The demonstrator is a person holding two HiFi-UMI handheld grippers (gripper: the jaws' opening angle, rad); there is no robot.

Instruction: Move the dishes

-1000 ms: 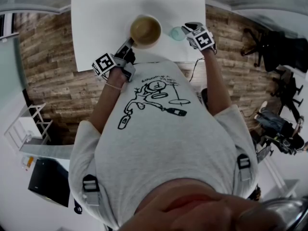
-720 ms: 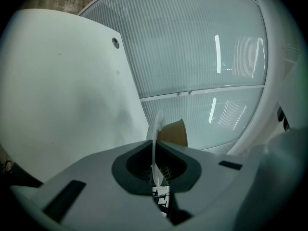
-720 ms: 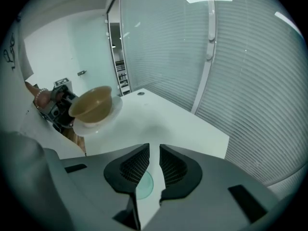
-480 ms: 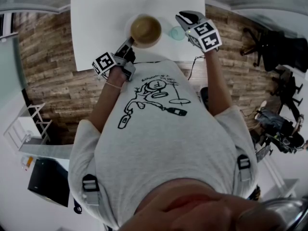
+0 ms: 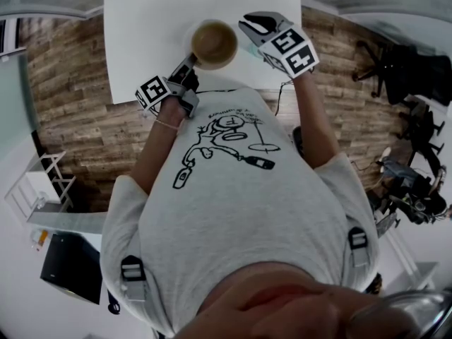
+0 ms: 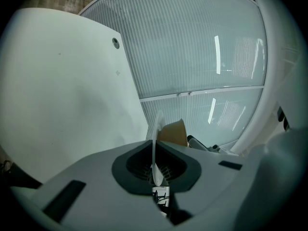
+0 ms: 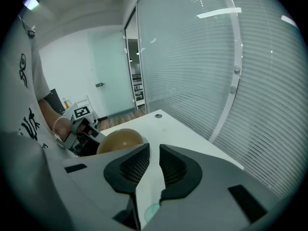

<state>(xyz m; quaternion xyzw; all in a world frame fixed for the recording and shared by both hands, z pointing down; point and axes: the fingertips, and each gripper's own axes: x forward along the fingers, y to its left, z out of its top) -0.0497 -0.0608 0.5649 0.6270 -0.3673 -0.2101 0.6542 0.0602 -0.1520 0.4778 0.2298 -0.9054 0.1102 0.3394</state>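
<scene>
The flat rectangular bench (image 5: 155,41) is plain white, and the plank floor (image 5: 70,104) is streaky brown. The round glossy bowl (image 5: 214,43) is tan-brown, and the thin white plate (image 6: 156,138) has no pattern. The left gripper (image 5: 191,62) and right gripper (image 5: 248,25) are pale grey with dark grey, ribbed fingers (image 7: 178,165). Their cubes (image 5: 291,50) are white with black squares. A small round dish (image 7: 150,211) seems pale green.

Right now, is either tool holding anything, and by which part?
The left tool grips the white plate by its rim, brown bowl on it. The right tool holds nothing, jaws apart.
</scene>
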